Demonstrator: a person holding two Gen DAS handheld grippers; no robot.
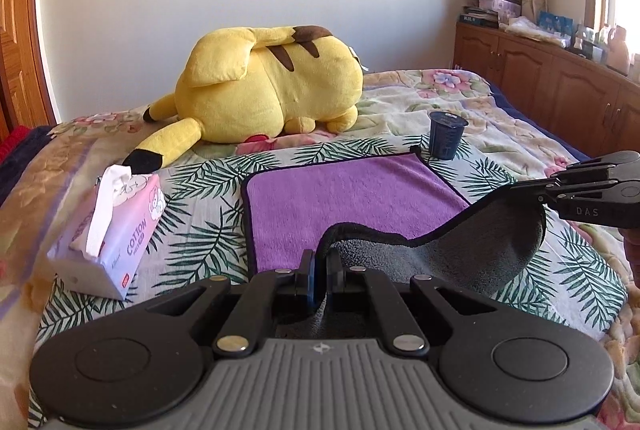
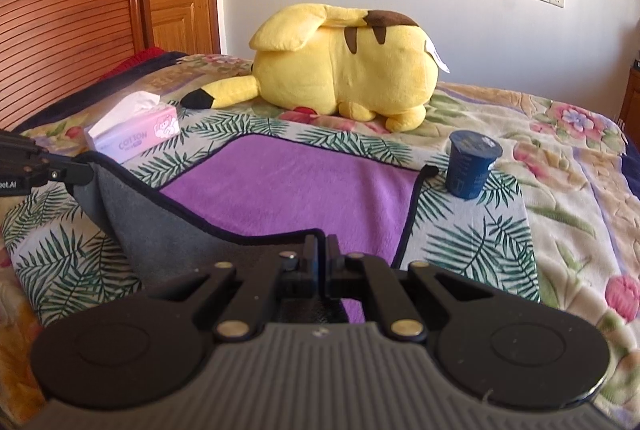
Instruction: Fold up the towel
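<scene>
A towel, purple on top [image 1: 344, 197] and grey underneath, lies on the bed; it also shows in the right wrist view [image 2: 288, 189]. Its near edge is lifted, so the grey underside [image 1: 460, 254] faces up. My left gripper [image 1: 322, 262] is shut on the near left corner of the towel. My right gripper [image 2: 323, 250] is shut on the near right corner. In the left wrist view the right gripper [image 1: 536, 189] shows at the right, pinching the towel's edge. In the right wrist view the left gripper [image 2: 86, 169] shows at the left, pinching the other corner.
A yellow plush toy [image 1: 272, 85] lies behind the towel. A dark blue cup [image 1: 446, 135] stands by the towel's far right corner. A tissue pack [image 1: 116, 226] lies to the left. The bedspread [image 1: 200, 230] is leaf-patterned. Wooden cabinets [image 1: 560, 81] line the right.
</scene>
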